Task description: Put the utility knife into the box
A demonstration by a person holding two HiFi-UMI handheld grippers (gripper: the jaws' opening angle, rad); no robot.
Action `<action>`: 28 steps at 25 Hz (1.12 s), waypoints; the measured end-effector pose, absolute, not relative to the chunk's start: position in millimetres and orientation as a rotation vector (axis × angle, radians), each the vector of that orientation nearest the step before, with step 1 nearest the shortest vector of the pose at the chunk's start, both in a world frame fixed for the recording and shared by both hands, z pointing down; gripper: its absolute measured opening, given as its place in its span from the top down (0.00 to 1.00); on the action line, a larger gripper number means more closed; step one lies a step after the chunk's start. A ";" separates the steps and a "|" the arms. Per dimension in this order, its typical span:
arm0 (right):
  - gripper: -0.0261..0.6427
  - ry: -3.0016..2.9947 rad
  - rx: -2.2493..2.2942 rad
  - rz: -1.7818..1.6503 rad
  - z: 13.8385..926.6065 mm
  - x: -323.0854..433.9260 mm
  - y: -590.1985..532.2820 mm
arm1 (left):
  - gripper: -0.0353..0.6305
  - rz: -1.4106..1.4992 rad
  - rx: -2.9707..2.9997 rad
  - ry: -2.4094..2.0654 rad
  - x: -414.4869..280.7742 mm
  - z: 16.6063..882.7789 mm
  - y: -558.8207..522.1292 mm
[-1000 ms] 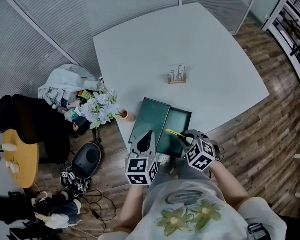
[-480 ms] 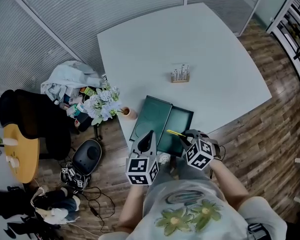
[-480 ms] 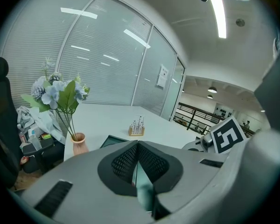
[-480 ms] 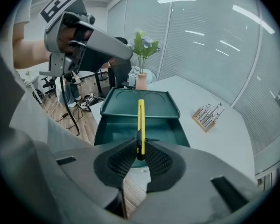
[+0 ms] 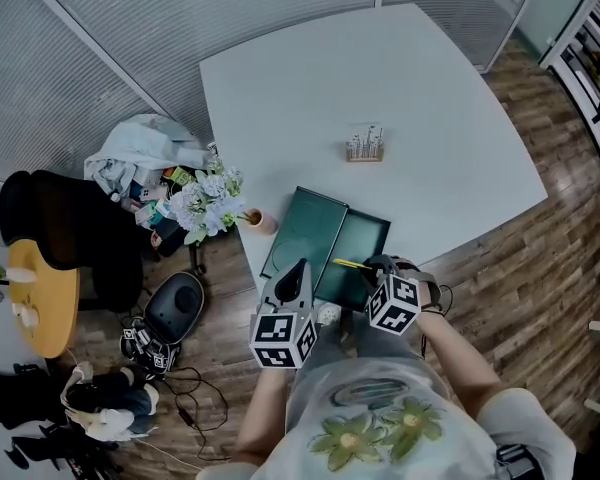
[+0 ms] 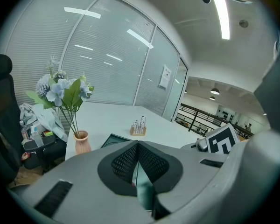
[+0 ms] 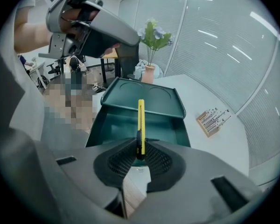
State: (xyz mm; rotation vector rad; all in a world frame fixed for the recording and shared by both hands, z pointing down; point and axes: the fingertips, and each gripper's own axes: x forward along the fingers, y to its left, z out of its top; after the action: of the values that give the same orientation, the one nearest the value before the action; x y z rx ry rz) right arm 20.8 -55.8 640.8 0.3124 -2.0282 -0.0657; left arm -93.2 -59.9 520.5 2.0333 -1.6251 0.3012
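Observation:
A yellow utility knife (image 7: 141,125) is clamped between the jaws of my right gripper (image 7: 140,155) and sticks out forward over the open dark green box (image 7: 130,127). From the head view the knife (image 5: 352,264) hangs above the box tray (image 5: 360,238) at the table's near edge, with the right gripper (image 5: 375,276) behind it. The box's lid (image 5: 305,230) lies opened flat to the left. My left gripper (image 5: 298,280) hovers at the box's near left corner, shut with nothing in it; in the left gripper view its jaws (image 6: 137,164) meet.
A white table (image 5: 400,98) carries a small wooden rack of drill bits (image 5: 365,148) beyond the box. A pink vase with flowers (image 5: 252,220) stands at the table's left edge. Bags, a dark chair and cables crowd the floor at left.
The head view has drifted slightly. Both grippers, the knife and the box keep nearly the same places.

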 end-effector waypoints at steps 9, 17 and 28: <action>0.87 -1.976 0.243 -0.103 655.8 20.9 -60.1 | 0.95 0.288 2.010 -1.636 -97.4 519.7 -61.5; 0.87 -1.924 0.160 -0.173 670.4 15.7 -60.5 | 0.95 0.289 1.984 -1.656 -104.0 521.7 -57.9; 0.87 -1.857 0.063 -0.228 692.5 9.9 -59.6 | 0.95 0.285 1.959 -1.668 -108.6 524.9 -52.9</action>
State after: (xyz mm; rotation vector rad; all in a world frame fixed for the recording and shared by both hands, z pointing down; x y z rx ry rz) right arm 9.9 -59.6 692.5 0.0626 -1.8569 -0.2283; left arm -108.6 -52.9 524.9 1.9591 -1.6679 0.2851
